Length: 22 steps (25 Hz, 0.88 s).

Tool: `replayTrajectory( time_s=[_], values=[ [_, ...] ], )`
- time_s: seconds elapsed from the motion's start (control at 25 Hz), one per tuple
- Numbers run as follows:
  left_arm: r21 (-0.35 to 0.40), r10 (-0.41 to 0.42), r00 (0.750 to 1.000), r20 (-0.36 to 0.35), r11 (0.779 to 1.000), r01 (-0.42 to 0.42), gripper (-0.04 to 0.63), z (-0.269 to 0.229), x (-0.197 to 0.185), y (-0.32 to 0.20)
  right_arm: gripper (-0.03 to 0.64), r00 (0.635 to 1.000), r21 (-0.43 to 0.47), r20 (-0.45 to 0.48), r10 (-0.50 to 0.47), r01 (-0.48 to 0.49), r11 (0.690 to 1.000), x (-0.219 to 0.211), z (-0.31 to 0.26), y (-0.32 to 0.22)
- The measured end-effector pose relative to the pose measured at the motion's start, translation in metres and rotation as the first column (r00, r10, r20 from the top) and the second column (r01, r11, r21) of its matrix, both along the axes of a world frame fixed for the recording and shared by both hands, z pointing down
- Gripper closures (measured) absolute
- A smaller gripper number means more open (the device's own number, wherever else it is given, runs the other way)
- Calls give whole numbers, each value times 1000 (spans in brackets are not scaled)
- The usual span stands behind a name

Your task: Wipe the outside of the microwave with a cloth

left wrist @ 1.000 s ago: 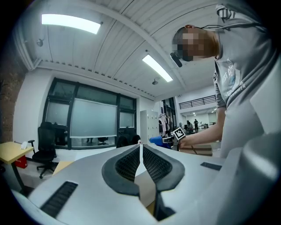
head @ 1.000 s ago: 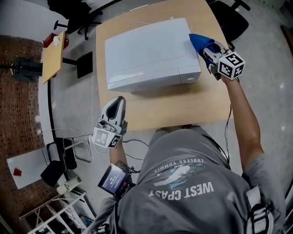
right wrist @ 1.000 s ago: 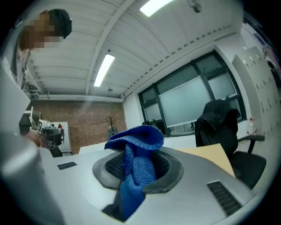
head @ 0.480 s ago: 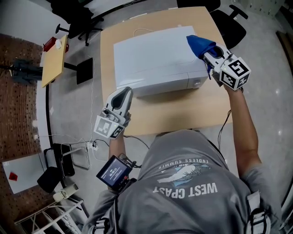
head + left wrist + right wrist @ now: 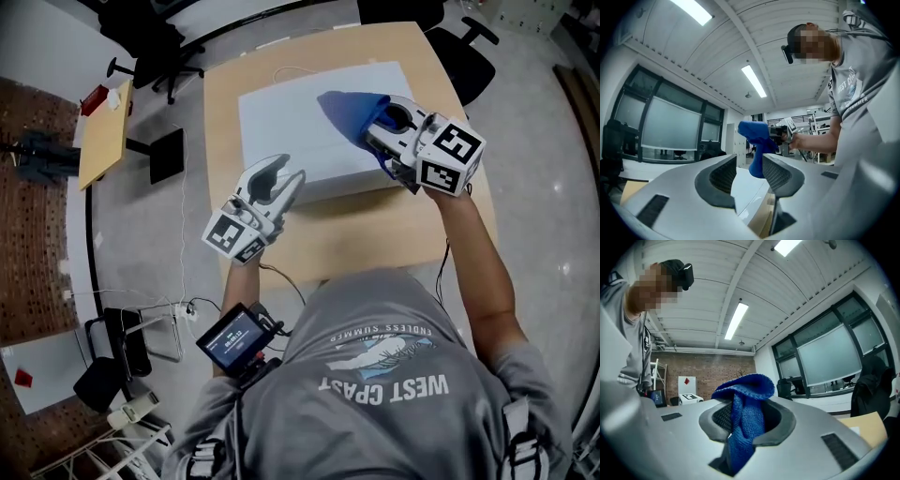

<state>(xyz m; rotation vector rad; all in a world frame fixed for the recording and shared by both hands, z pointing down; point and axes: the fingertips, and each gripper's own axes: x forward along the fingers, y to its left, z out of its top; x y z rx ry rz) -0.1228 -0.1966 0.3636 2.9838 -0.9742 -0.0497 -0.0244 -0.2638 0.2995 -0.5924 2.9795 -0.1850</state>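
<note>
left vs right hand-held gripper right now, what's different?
The left hand-held gripper has its jaws apart, having just been opening, with nothing between them. The right hand-held gripper has its jaws clamped on the blue cloth. The left one sits by the front-left corner of the microwave; the right one is over its top. Shared: the same grey two-jaw build.

The microwave sits on the table, near the back edge. The cloth is over the microwave's top, toward its right side. A chair stands behind and right of the microwave. A small desk stands far left of the microwave.
</note>
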Motion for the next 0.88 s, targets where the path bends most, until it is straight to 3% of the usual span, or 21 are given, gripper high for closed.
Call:
replayTrajectory(
  time_s=[0.08,0.2,0.36,0.56,0.76,0.88],
  values=[
    [-11,15,1000,-13,1000,-15,395,1,5,-4,528,999,-7,8,-52,52,999,-21,-4,11],
    [-9,38,999,-17,999,-38,370,-2,15,-10,528,992,-16,-4,-124,124,992,-47,-8,23],
    [8,69,998,-5,998,-69,370,-7,26,-13,528,980,-41,-7,-199,199,979,-77,-7,37],
    [37,104,995,-6,994,-104,370,-17,36,-13,521,977,-66,-20,-214,212,975,-92,0,41],
    [56,94,995,14,994,-95,371,-22,35,-15,456,975,-67,-28,-223,220,973,-109,5,48],
    [69,66,998,13,995,-66,446,-27,27,-15,444,981,-51,-16,-195,194,980,-114,2,49]
  ],
)
